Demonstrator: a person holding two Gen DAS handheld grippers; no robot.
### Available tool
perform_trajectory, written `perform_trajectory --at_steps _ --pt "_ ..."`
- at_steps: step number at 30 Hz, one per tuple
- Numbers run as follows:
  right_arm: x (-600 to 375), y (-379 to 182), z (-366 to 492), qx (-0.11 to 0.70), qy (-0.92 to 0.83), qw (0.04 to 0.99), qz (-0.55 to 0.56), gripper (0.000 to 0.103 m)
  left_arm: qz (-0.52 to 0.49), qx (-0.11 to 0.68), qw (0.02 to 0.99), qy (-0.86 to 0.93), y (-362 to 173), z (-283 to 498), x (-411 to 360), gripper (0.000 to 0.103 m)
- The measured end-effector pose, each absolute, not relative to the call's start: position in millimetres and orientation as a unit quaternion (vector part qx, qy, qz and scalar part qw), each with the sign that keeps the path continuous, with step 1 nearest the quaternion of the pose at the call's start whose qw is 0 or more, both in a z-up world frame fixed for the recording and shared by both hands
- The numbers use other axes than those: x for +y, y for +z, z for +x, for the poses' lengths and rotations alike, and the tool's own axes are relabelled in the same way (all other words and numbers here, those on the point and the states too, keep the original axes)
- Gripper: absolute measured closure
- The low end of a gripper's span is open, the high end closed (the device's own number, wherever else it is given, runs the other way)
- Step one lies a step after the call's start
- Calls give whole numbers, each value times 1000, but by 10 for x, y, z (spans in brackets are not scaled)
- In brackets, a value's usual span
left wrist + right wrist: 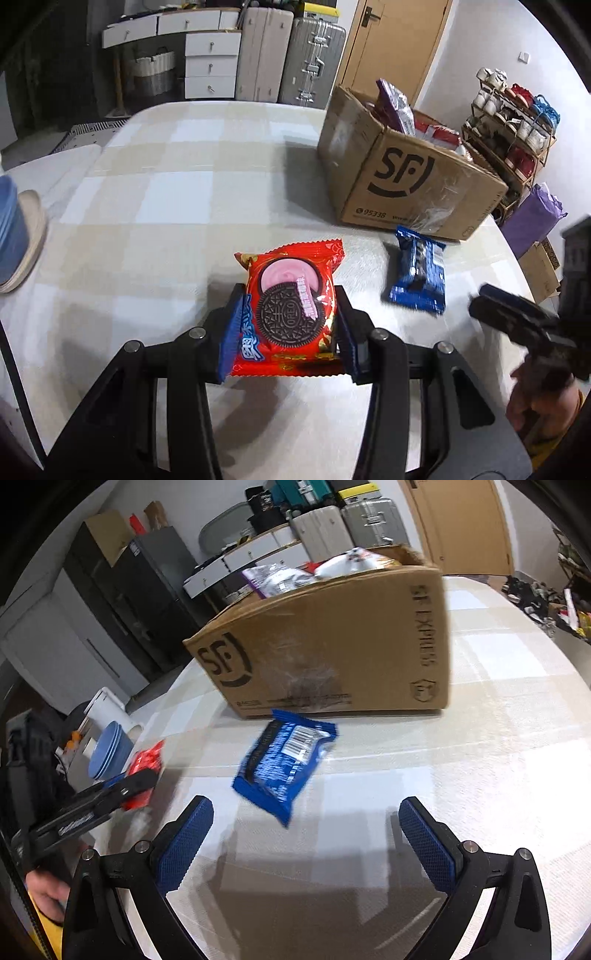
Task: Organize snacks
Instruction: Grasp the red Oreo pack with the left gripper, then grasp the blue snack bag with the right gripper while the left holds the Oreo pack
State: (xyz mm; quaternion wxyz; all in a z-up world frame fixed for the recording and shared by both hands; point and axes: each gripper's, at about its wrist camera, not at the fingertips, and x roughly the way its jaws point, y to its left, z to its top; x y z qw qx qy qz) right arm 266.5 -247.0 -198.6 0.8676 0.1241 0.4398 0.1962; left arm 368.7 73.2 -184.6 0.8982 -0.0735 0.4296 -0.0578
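On a checked tablecloth in a cluttered room, the left gripper is clamped on the red Oreo packet, while the right gripper gapes wide just short of the blue packet lying before the cardboard box, nothing between them.

A home: suitcases, shoe rack, drawers.
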Motion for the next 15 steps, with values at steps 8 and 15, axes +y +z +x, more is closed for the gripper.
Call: perform_trajectory --at_steps 8,15 --pt "-2120 -2016 2971 461 197 860 100 2 -92 429 898 -43 -1831 3201 1002 61" --pt "-1846 -2046 3162 474 168 862 66 6 -104 432 895 -47 -1932 2828 1018 61"
